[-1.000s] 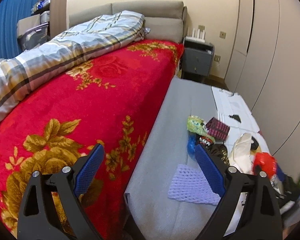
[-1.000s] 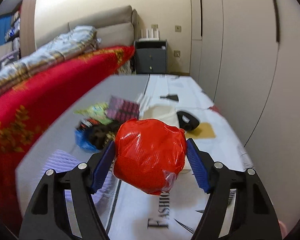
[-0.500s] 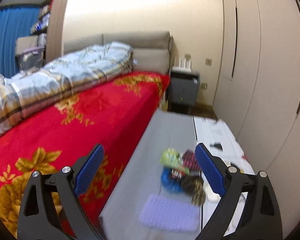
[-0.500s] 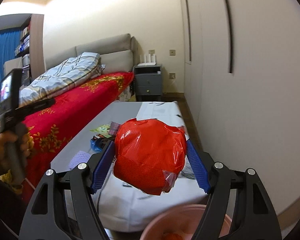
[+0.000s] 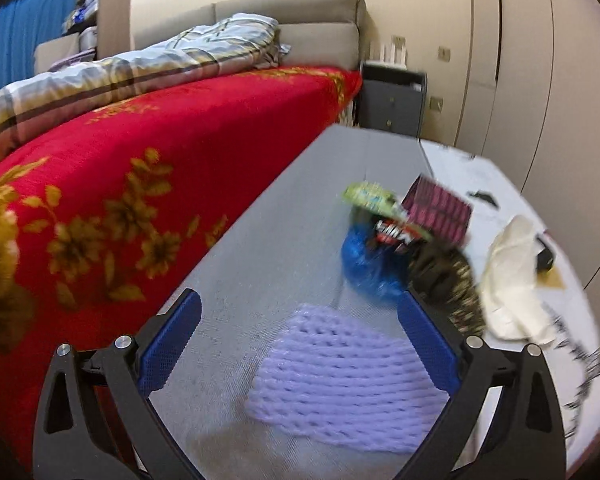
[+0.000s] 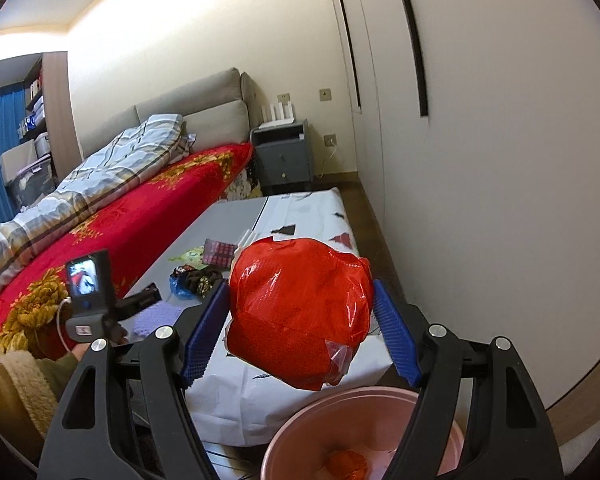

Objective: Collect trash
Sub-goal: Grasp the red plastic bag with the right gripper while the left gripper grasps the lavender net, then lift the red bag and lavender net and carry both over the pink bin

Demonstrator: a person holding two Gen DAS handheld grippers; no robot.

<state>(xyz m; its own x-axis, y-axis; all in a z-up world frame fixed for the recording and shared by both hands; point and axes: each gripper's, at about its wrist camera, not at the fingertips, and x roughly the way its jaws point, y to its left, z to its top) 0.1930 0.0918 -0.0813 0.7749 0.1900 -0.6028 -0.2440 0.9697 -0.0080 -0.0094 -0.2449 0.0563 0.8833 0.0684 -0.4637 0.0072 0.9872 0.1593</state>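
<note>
We have carried the red bag (image 6: 300, 312), clamped in our right gripper (image 6: 300, 332) jaws, above the pink bin (image 6: 364, 432); our left gripper (image 5: 300, 348), jaws wide and empty, has dropped toward the purple knit cloth (image 5: 340, 380) ahead.

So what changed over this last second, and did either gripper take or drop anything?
The right gripper carried the red bag off the table to above the pink bin, not dropped. The left gripper, empty, jaws opening, dipped toward the purple knitted piece. The wrapper pile and white bag lie as before.
</note>
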